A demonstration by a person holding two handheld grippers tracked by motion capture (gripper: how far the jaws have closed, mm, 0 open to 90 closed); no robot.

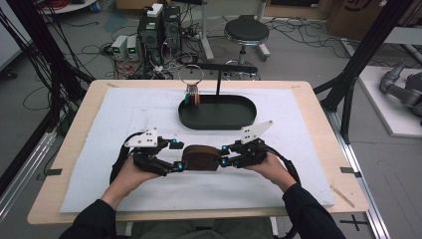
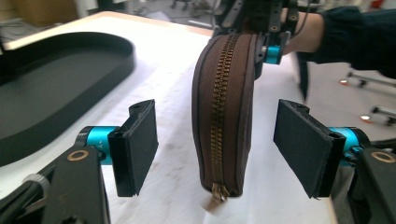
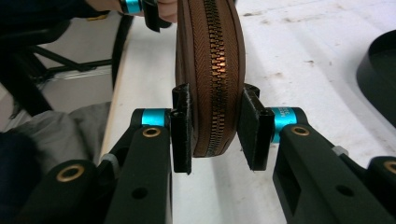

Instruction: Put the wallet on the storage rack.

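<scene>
Our left claw stands apart around the brown zip pouch over the table, pads clear; our right claw clamps its other end alone, so it could sag or twist loose

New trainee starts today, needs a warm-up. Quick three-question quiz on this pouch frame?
1. True or false: the left gripper is clamped on the brown zip pouch.
2. Which gripper grips the pouch? A) left B) right C) neither
3. Fill in: behind the pouch on the white mat sits a black oval ____.

Key:
1. False; its jaws stand open, clear of both sides.
2. B; the right gripper presses both sides.
3. Tray.
</scene>
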